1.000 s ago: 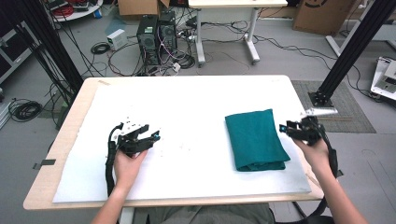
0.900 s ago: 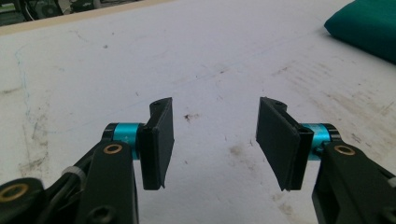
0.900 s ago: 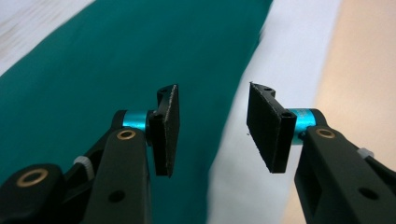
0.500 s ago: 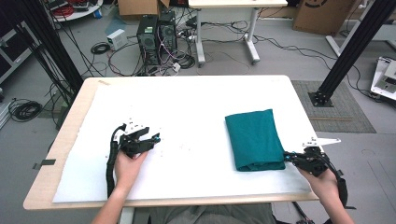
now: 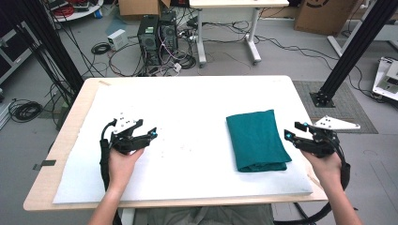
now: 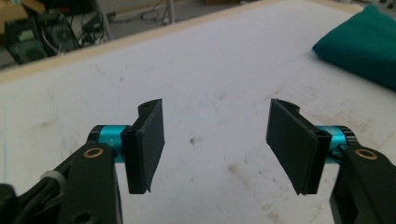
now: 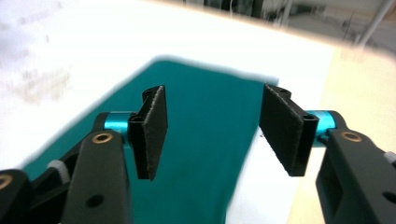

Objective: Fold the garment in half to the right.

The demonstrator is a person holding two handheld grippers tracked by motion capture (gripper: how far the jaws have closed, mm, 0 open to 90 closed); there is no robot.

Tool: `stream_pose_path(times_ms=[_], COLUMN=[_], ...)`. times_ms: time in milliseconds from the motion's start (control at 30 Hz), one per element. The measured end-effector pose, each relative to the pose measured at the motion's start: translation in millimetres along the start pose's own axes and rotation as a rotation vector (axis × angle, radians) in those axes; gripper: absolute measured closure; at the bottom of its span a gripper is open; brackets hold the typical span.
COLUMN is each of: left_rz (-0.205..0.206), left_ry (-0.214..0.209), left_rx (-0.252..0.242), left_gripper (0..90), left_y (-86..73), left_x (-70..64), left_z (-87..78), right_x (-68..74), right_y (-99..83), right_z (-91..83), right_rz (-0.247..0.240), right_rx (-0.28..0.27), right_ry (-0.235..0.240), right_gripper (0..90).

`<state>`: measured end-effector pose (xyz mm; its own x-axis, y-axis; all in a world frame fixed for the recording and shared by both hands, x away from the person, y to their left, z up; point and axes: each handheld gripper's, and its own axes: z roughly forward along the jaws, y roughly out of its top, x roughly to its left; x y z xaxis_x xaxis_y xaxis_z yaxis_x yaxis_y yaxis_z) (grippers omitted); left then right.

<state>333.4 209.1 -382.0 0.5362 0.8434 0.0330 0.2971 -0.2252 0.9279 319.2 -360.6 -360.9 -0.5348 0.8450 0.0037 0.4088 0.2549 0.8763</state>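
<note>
Two grippers are held wide open and empty. The folded teal cloth (image 5: 256,139), lying right of centre with its long axis running up-frame, is nearer the right gripper (image 5: 292,132); the left gripper (image 5: 145,132) is kept well apart.

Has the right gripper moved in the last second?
Yes. The right gripper dropped toward the person, from beside the green cloth's far corner to its near half.

Grey floor (image 5: 56,93), tangled cables (image 5: 101,48), computer towers (image 5: 157,33), white desk (image 5: 234,3)
</note>
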Motion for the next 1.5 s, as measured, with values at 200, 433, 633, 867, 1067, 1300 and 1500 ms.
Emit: stream_pose_path(times_ms=[200, 433, 633, 867, 1067, 1300, 1500], left_rz=[-0.017, -0.014, -0.010, -0.033, -0.051, -0.063, -0.061], left_ry=[-0.065, -0.126, -0.106, -0.059, -0.037, -0.021, -0.010], left_rx=[-0.040, -0.084, -0.114, -0.124, -0.114, -0.110, -0.110], left_gripper=[33.6, 33.6, 33.5, 33.6, 33.5, 33.5, 33.6], left_y=[31.9, 46.9, 37.5, 28.2, 20.2, 13.9, 10.2], left_x=[-0.7, -4.0, 2.2, 12.4, 19.8, 26.4, 30.0], left_z=[3.9, 8.2, 4.4, -3.1, -6.1, -14.0, -21.3], right_x=[6.0, 16.8, 13.2, 5.2, 2.1, -0.4, -2.6], right_y=[40.5, 46.7, 40.6, 42.3, 42.2, 43.2, 44.7], right_z=[21.1, 42.3, 34.8, 29.6, 29.9, 35.2, 36.5], right_rz=[-0.057, -0.040, -0.030, -0.009, -0.003, 0.002, 0.018], right_rx=[-0.093, -0.056, -0.088, -0.117, -0.122, -0.125, -0.134], right_ry=[-0.096, -0.094, -0.131, -0.134, -0.138, -0.140, -0.143], right_gripper=[39.4, 36.7, 36.7, 36.0, 35.6, 35.3, 34.7])
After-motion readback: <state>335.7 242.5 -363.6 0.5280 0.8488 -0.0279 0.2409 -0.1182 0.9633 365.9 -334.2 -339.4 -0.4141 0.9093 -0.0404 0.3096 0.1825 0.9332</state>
